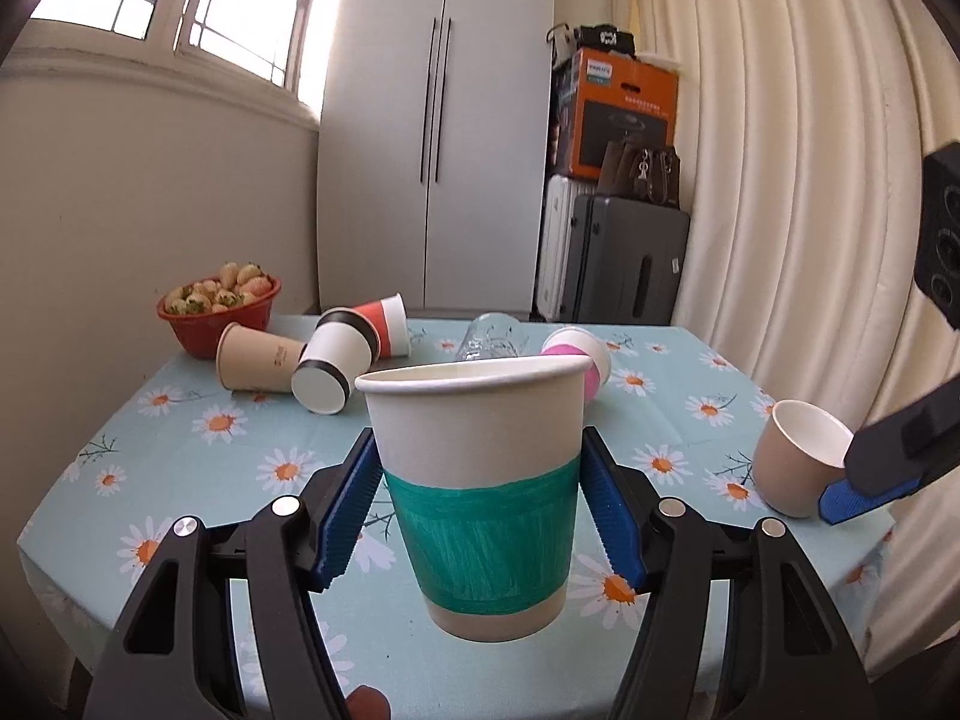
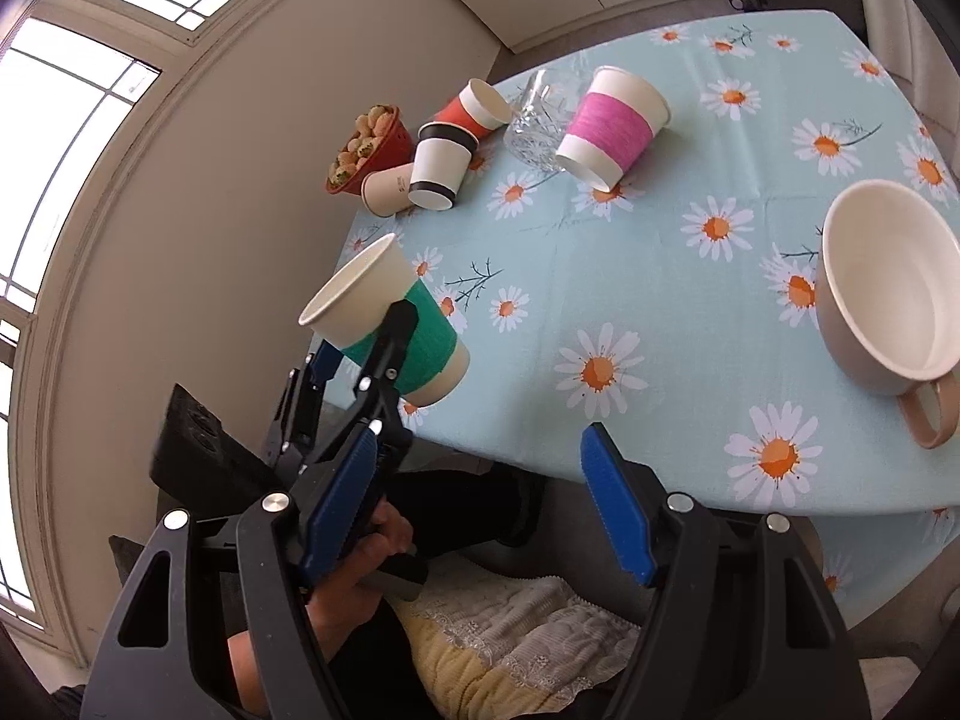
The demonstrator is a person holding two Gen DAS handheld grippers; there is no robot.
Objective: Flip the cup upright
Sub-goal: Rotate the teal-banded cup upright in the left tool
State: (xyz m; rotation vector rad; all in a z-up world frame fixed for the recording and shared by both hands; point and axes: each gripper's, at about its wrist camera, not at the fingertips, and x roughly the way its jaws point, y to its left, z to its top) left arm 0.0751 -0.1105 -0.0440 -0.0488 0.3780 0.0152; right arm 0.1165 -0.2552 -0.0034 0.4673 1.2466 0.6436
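The left gripper has its blue pads pressed against both sides of a paper cup, clamped on it just at the top of its green band; the cup is white above, with a broad hand-coloured green band around the lower body and a plain beige strip at the base; its rolled rim faces up and the open mouth shows a pale inside. It sits upright between the fingers, lifted clear above the near edge of the table, which wears a light blue cloth printed with daisies; from the right wrist view the same cup hangs over the table's corner, held off the surface.

The right gripper stands with its fingers spread wide, nothing between them, out beyond the table edge; a beige mug rests on the cloth near it.

Farther back lie several tipped cups; a pink-banded cup on its side, a clear glass just beside it, a black-banded cup, a red one and a plain tan one; a red bowl of strawberries sits at the far corner.
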